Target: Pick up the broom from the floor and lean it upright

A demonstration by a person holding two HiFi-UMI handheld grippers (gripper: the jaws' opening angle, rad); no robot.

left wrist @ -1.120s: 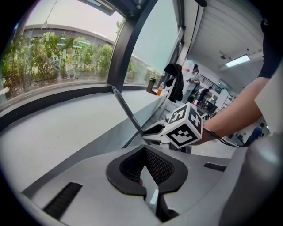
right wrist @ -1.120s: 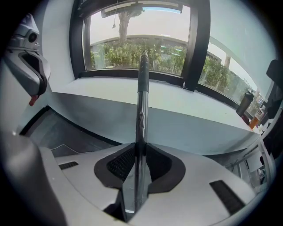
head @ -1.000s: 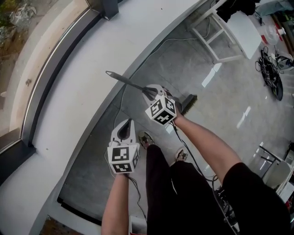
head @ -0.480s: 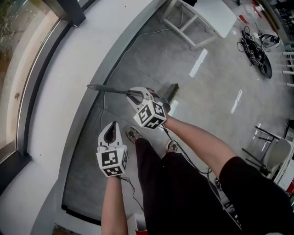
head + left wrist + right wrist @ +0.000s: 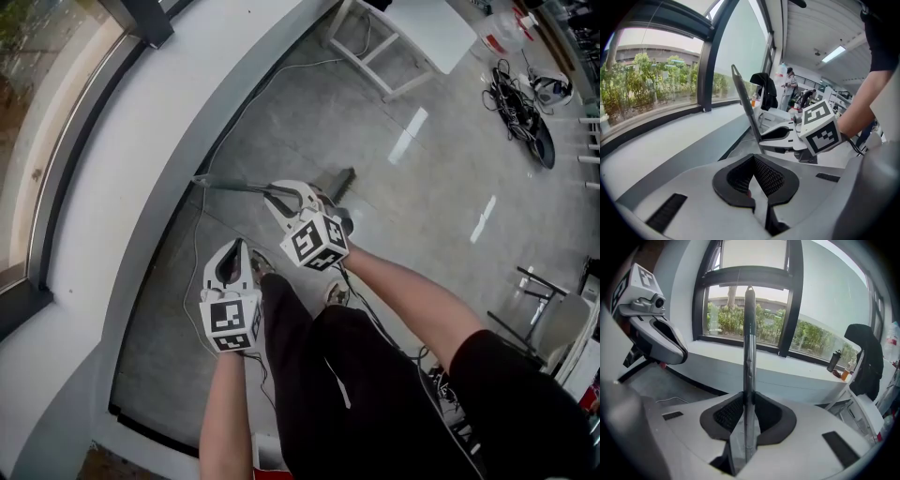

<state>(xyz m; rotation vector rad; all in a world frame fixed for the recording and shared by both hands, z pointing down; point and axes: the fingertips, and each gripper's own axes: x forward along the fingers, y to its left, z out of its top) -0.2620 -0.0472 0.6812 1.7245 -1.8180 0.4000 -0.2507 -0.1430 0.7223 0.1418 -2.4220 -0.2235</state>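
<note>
The broom has a thin grey metal handle [image 5: 230, 185] and a dark brush head [image 5: 340, 181]. It hangs off the floor, slanting across the head view, with its handle tip by the edge of the white ledge. My right gripper [image 5: 283, 195] is shut on the handle [image 5: 749, 352], which runs up between the pads [image 5: 726, 416] toward the window. My left gripper [image 5: 232, 255] is shut and empty, below and left of the right one. In the left gripper view the shut left gripper [image 5: 754, 180] faces the handle [image 5: 744, 105] and the right gripper [image 5: 780, 136].
A curved white window ledge [image 5: 141, 159] runs along the left. A thin cable [image 5: 253, 98] lies on the grey floor beside it. A white table [image 5: 412, 37] stands at the back, a tangle of cables [image 5: 520, 98] at top right, a chair [image 5: 553, 319] at right. My legs are below the grippers.
Both grippers have moved nearer to my body and upward. The broom has come along in the right gripper; its handle tip has shifted from over the ledge to the ledge's edge.
</note>
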